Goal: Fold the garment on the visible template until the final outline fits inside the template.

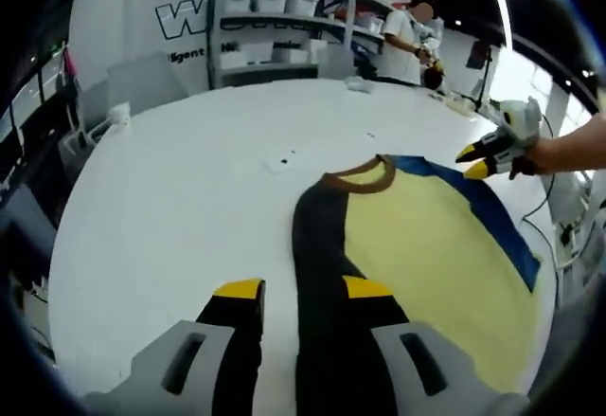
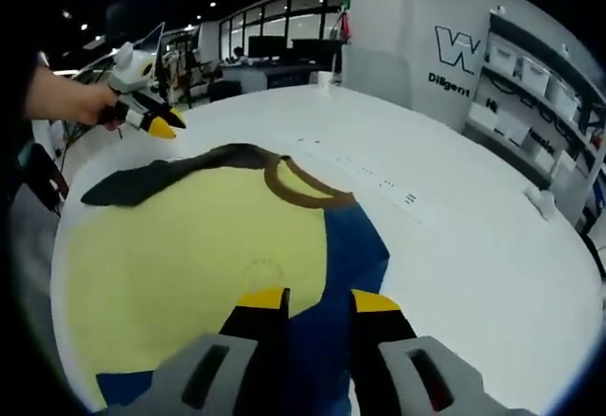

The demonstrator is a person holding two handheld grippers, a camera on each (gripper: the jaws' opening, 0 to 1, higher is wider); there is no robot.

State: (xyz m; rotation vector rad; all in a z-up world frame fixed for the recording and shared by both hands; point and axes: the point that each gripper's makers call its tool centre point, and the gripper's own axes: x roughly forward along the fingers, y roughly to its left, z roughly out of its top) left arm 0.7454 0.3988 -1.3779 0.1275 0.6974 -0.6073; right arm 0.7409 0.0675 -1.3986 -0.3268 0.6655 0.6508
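Yellow-tipped left gripper point(image 1: 301, 290) has its jaws apart over the shirt's point(image 1: 426, 245) dark sleeve, lower middle of frame; right gripper point(image 2: 317, 299) jaws also apart, straddling the blue sleeve on the white table point(image 2: 473, 217).

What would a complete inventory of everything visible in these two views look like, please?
T-shirt: one, yellow body, black sleeve, blue sleeve, brown collar, spread flat on the table.
Table: one, white, under the shirt.
Shelving unit: one, grey with white bins, behind the table.
Person: one, white top, standing near the shelves.
Left gripper: one, grey with yellow tips, open over the black sleeve.
Right gripper: one, same colours, open over the blue sleeve.
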